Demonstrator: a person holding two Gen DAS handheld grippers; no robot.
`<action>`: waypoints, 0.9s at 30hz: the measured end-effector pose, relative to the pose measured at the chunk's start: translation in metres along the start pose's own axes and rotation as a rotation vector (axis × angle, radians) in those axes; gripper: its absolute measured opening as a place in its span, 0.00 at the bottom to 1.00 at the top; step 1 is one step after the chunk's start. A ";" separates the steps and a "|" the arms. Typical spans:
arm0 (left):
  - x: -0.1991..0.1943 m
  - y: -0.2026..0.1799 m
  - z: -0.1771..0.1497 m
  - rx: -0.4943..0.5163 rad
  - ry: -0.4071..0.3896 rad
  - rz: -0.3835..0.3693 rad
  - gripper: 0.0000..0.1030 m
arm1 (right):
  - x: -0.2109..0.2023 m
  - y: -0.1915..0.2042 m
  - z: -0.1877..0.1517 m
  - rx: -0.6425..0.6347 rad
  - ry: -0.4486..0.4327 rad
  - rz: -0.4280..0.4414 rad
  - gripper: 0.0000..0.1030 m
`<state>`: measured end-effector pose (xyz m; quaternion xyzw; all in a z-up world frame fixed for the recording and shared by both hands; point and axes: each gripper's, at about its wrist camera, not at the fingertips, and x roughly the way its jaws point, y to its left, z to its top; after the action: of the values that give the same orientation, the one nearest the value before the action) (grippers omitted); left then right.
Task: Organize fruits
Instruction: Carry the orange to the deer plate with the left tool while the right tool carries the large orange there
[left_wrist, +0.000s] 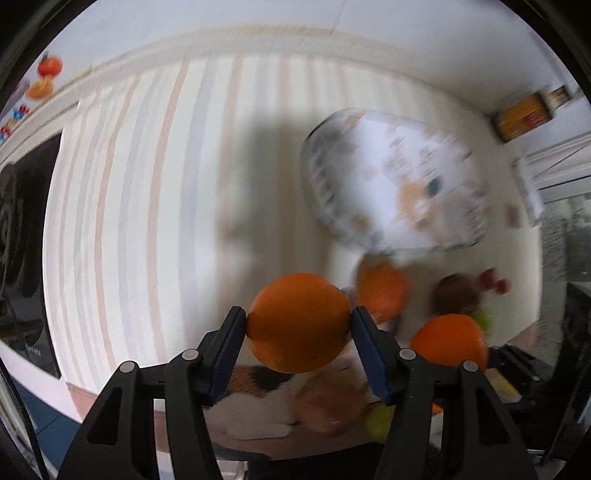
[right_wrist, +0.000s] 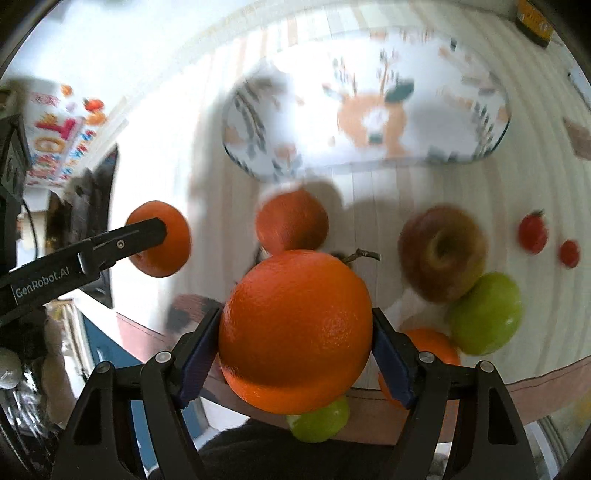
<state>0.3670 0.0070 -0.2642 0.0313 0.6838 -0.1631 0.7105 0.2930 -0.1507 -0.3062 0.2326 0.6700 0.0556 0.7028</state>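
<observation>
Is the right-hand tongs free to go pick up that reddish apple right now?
Probably not. The right tongs are already shut on an orange, so nothing else fits. The apple itself lies uncovered on the striped cloth, touching a green fruit.

Left gripper (left_wrist: 298, 325) clamping an orange (left_wrist: 298, 322), blurred patterned bowl (left_wrist: 391, 181) beyond

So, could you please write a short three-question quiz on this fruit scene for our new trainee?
1. True or false: both grippers hold an orange.
2. Which fruit touches the green apple on the striped tablecloth? A) tomato B) red apple C) banana
3. Fill in: the patterned basket shows a ____.

Key:
1. True: the left gripper grips the left orange, the right gripper the right orange.
2. B, the red apple.
3. Deer.
</observation>
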 end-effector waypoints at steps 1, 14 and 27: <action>-0.007 -0.006 0.006 0.001 -0.015 -0.017 0.55 | -0.011 -0.002 0.006 0.000 -0.021 0.004 0.77; 0.038 -0.050 0.127 -0.069 0.049 -0.053 0.55 | -0.034 -0.074 0.153 0.054 -0.100 -0.226 0.77; 0.064 -0.057 0.159 -0.123 0.105 -0.040 0.51 | -0.004 -0.096 0.202 0.028 -0.023 -0.247 0.78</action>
<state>0.5052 -0.1021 -0.3070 -0.0178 0.7294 -0.1331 0.6707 0.4653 -0.2884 -0.3428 0.1587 0.6861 -0.0432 0.7086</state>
